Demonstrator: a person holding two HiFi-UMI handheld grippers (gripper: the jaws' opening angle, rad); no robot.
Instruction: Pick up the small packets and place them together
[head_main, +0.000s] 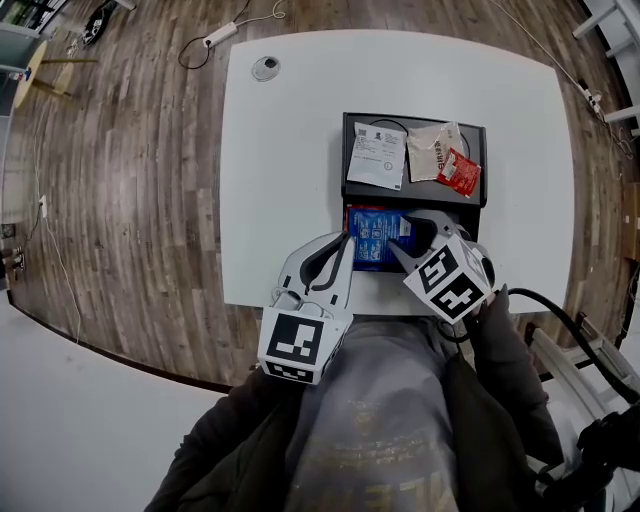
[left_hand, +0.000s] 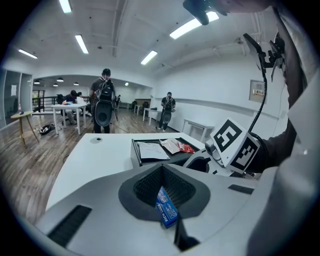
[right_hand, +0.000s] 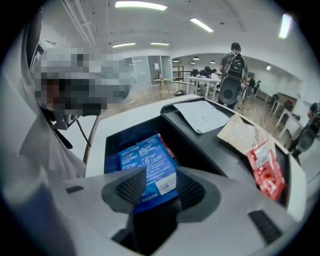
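A black two-part tray (head_main: 346, 135) lies on the white table (head_main: 290, 180). Its far part holds a white packet (head_main: 377, 155), a beige packet (head_main: 432, 150) and a red packet (head_main: 460, 172). Blue packets (head_main: 372, 238) fill the near part. My right gripper (head_main: 405, 242) hangs over that near part with its jaws apart. A blue packet (right_hand: 147, 162) lies flat between the pads of the right gripper (right_hand: 152, 182). At the tray's near left corner, my left gripper (head_main: 345, 243) is shut on a blue packet (left_hand: 167, 207), which shows edge-on between its pads.
A small round disc (head_main: 265, 68) sits near the table's far left corner. A power strip (head_main: 220, 35) and cables lie on the wood floor beyond. The table's near edge runs just below the tray. People (left_hand: 103, 107) stand by other tables far off.
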